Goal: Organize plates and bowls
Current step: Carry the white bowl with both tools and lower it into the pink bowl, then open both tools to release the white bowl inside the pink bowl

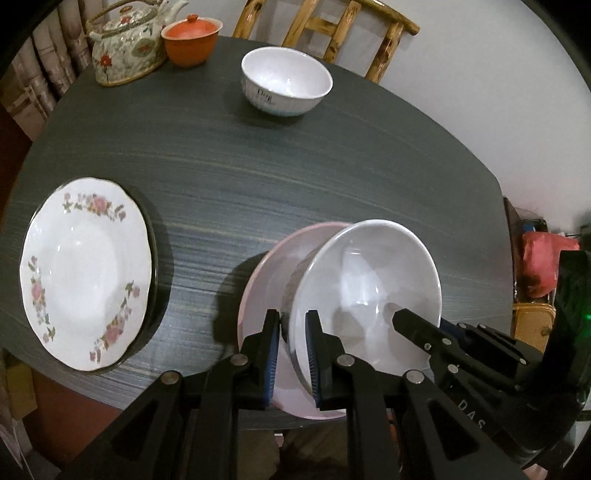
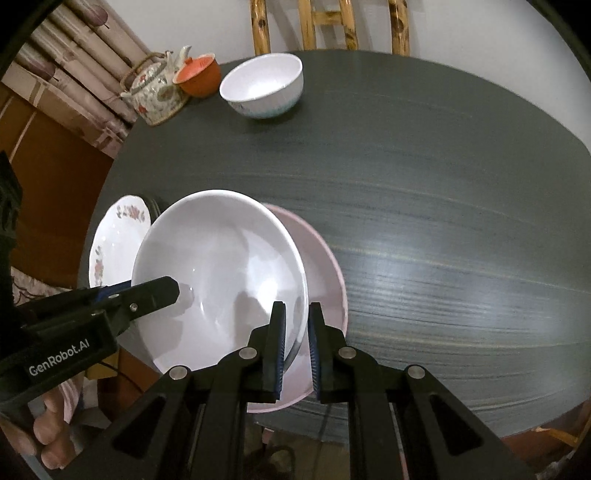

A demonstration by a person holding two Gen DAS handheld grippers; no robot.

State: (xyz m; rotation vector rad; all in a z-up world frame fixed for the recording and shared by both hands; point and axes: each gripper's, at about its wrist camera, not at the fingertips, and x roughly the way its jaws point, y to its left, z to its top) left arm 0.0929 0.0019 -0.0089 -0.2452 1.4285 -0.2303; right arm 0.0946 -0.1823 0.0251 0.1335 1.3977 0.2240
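**Both grippers on the rim of one white bowl over a pink plate**

In the left wrist view, the left hand-held gripper (image 1: pixel 293 332) sits at the bottom centre of the frame, its two blue-padded fingers clamped on the near left rim of a large white bowl (image 1: pixel 369 291). The bowl is tilted, its opening turned toward the camera, and it sits over a pink plate (image 1: pixel 269 273) that lies on the dark grey bench (image 1: pixel 295 166) at its near edge. The right hand-held gripper (image 1: pixel 400 317) comes in from the lower right, with one black finger lying inside the bowl.

In the right wrist view, the right hand-held gripper (image 2: pixel 297 332) pinches the right rim of the same white bowl (image 2: pixel 221 266), one finger inside and one outside, with the pink plate (image 2: pixel 325 273) showing behind and below it. The left hand-held gripper (image 2: pixel 173 290) reaches in from the left edge, and the fingers of a hand (image 2: pixel 48 435) holding it show at the lower left.

A flowered plate (image 1: pixel 85 273) rests on top of a dark plate at the left of the bench, apart from the pink plate. A smaller white bowl (image 1: pixel 286 81) stands upright at the far side of the bench. In the upper left are a flowered teapot (image 1: pixel 127 48) and an orange lidded cup (image 1: pixel 192 37), just beside each other. A wooden chair (image 1: pixel 332 29) stands behind the bench.
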